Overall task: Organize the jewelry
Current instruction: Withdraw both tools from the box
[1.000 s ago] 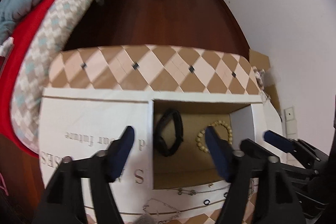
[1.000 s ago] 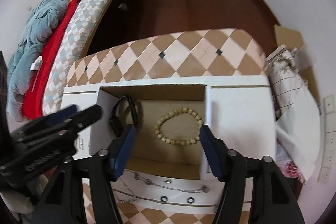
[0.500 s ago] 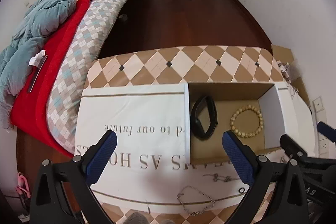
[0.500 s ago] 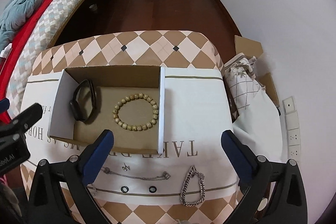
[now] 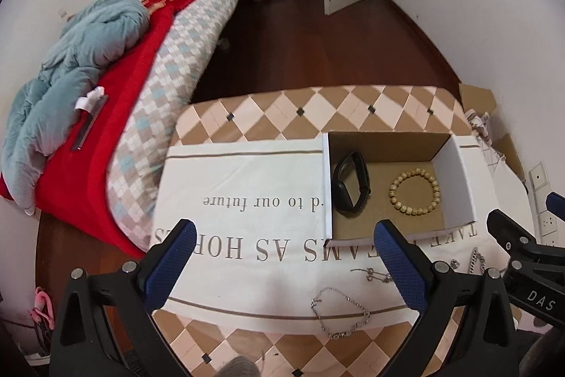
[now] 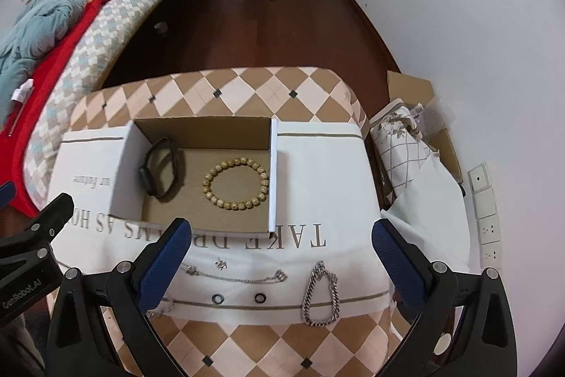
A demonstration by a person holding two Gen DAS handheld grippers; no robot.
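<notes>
An open cardboard box (image 6: 201, 129) (image 5: 386, 141) sits on a white printed cloth (image 6: 317, 172) (image 5: 247, 172). Inside lie a black wristband (image 6: 160, 166) (image 5: 349, 182) and a wooden bead bracelet (image 6: 236, 178) (image 5: 415, 190). In front of the box lie a thick silver chain bracelet (image 6: 320, 294), a thin silver chain (image 6: 240, 278) (image 5: 340, 313), a small charm (image 6: 221, 263) and two dark rings (image 6: 218, 298). My left gripper (image 5: 282, 267) and right gripper (image 6: 280, 264) are both open and empty, held above the table's near edge.
The table has a diamond-patterned top (image 6: 247, 87). A bed with red and teal bedding (image 5: 88, 76) is at the left. Cardboard and a patterned bag (image 6: 402, 136) lie by the right wall. Dark wood floor (image 6: 247, 30) and an open door lie beyond.
Both grippers have pulled back and up from the box and their jaws have opened wide. The box and jewelry have not moved.
</notes>
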